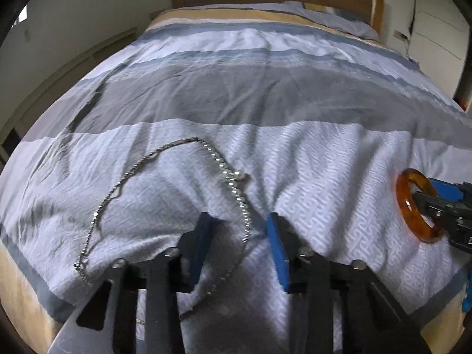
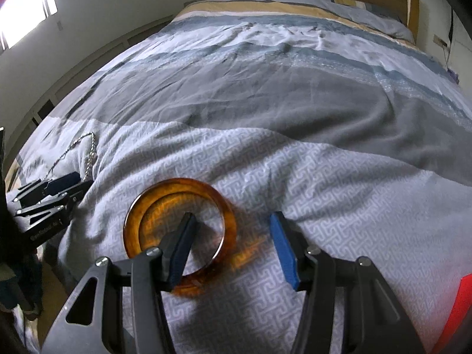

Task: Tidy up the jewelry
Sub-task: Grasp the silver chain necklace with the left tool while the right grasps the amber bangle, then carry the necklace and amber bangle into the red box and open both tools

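On the striped grey-and-white bed quilt (image 1: 295, 147), a silver chain necklace (image 1: 165, 206) is straddled by the spread left claw (image 1: 240, 236); beside it, a translucent amber bangle (image 2: 180, 236) is threaded by one finger of the spread right claw (image 2: 233, 236).

1. The only writing stands on the dark side plate of the left gripper (image 2: 69, 184), seen from the right wrist camera: a small pale line of print, too blurred to read.
2. No other text, label or number can be read.
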Demonstrator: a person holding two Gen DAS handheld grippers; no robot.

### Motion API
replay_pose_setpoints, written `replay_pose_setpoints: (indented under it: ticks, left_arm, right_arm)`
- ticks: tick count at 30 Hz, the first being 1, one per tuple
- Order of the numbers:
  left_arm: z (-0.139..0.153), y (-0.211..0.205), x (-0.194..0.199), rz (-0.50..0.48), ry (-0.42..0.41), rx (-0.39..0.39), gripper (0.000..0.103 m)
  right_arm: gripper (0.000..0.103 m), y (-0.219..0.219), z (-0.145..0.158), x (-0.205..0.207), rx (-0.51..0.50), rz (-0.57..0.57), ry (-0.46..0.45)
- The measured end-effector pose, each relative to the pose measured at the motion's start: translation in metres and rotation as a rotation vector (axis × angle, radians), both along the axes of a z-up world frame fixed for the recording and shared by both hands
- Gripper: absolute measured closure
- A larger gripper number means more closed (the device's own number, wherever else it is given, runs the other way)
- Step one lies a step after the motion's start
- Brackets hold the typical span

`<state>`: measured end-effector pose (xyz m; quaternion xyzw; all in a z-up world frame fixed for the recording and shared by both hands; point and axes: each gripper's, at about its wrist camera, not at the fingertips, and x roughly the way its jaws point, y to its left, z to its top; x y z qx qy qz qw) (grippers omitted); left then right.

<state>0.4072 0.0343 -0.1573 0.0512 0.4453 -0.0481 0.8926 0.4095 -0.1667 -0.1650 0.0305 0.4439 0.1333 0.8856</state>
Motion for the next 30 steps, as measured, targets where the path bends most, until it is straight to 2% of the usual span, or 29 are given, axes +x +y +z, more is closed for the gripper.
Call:
replay_pose_setpoints:
  ticks: [2, 3, 5, 9, 11, 15, 20, 26, 30]
  left_arm:
    - [0.001, -0.002, -0.004, -0.018, 0.012, -0.02, 0.09]
    - [0.001, -0.004, -0.004, -0.028, 0.022, -0.038, 0.096]
    - [0.001, -0.005, -0.01, -0.033, 0.034, -0.087, 0.1]
    - [0.007, 0.011, -0.021, -0.019, 0.053, -0.252, 0.101]
    - [0.012, 0.014, -0.031, -0.016, 0.057, -0.299, 0.101]
    - [0.029, 0.015, -0.053, -0.015, 0.039, -0.364, 0.101]
    - [0.064, 0.007, -0.087, -0.039, -0.006, -0.443, 0.101]
    - [0.11, -0.002, -0.133, -0.08, -0.052, -0.56, 0.101]
    - [0.146, -0.021, -0.16, -0.129, -0.096, -0.588, 0.101]
  right_arm:
    - [0.066, 0.001, 0.0, -0.001, 0.01, 0.01, 0.004]
    - [0.071, 0.001, 0.0, -0.003, 0.017, 0.014, 0.007]
    - [0.09, 0.001, 0.0, -0.007, 0.036, 0.026, 0.02]
    - [0.092, 0.004, 0.005, -0.021, 0.056, 0.026, 0.016]
    - [0.093, 0.004, 0.011, -0.031, 0.053, 0.023, -0.003]
    - [0.093, 0.005, 0.028, -0.058, 0.036, 0.02, -0.051]
    - [0.093, -0.004, 0.058, -0.094, 0.034, 0.005, -0.095]
    - [0.093, -0.031, 0.098, -0.142, 0.037, -0.041, -0.145]
    - [0.093, -0.057, 0.127, -0.173, 0.032, -0.086, -0.183]
